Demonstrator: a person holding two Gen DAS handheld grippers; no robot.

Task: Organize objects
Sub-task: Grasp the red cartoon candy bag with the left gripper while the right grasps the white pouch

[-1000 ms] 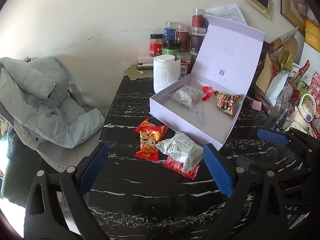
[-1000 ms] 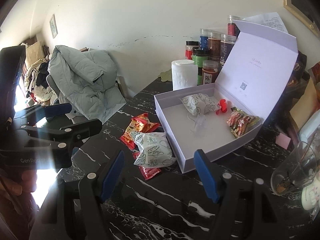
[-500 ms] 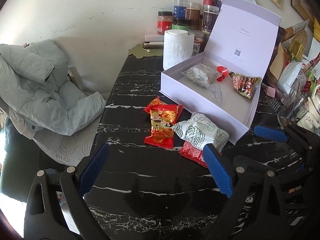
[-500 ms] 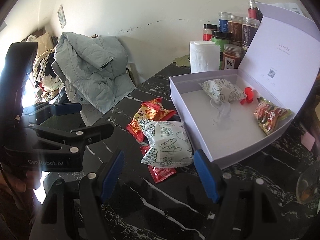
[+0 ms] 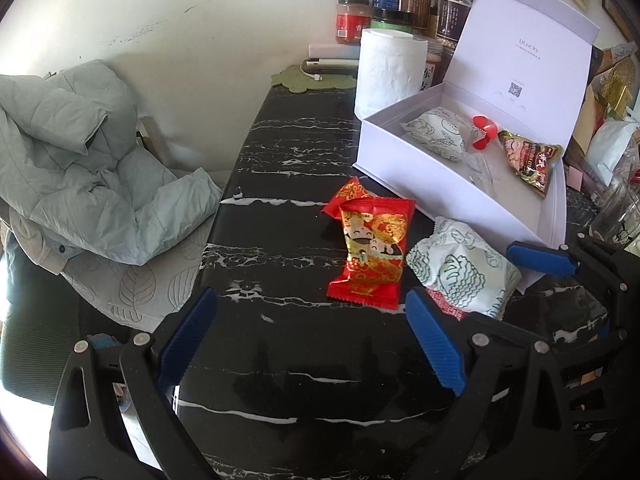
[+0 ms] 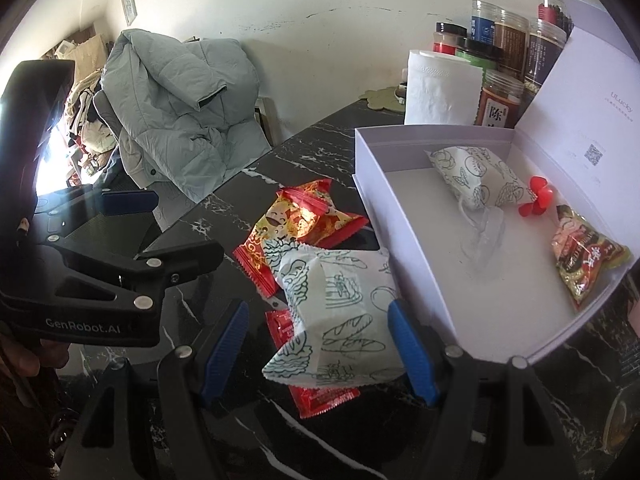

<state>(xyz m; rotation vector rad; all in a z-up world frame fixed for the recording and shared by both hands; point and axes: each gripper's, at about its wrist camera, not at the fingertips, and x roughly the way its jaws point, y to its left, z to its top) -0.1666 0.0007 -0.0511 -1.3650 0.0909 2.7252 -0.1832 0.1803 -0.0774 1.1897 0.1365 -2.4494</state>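
A white snack packet with green drawings [image 6: 336, 316] lies on the black marble table, between the open jaws of my right gripper [image 6: 320, 344]; it also shows in the left wrist view [image 5: 460, 268]. Red-and-gold packets [image 5: 372, 248] [image 6: 296, 224] lie beside it, and a red packet [image 6: 320, 396] lies under it. The open white box [image 5: 452, 196] [image 6: 400, 216] holds another white packet [image 6: 476, 176], a red candy [image 6: 538, 200] and a brown packet [image 6: 588, 260]. My left gripper [image 5: 312, 336] is open and empty, short of the red-and-gold packets.
A paper roll [image 5: 390, 76] and several jars [image 5: 416, 0] stand behind the box. A grey jacket [image 5: 80, 172] lies on a chair left of the table. Clutter and a glass [image 5: 616, 216] crowd the right side.
Both grippers have moved forward and lower toward the packets. The right gripper's open jaws now straddle the white packet. Nothing on the table has moved.
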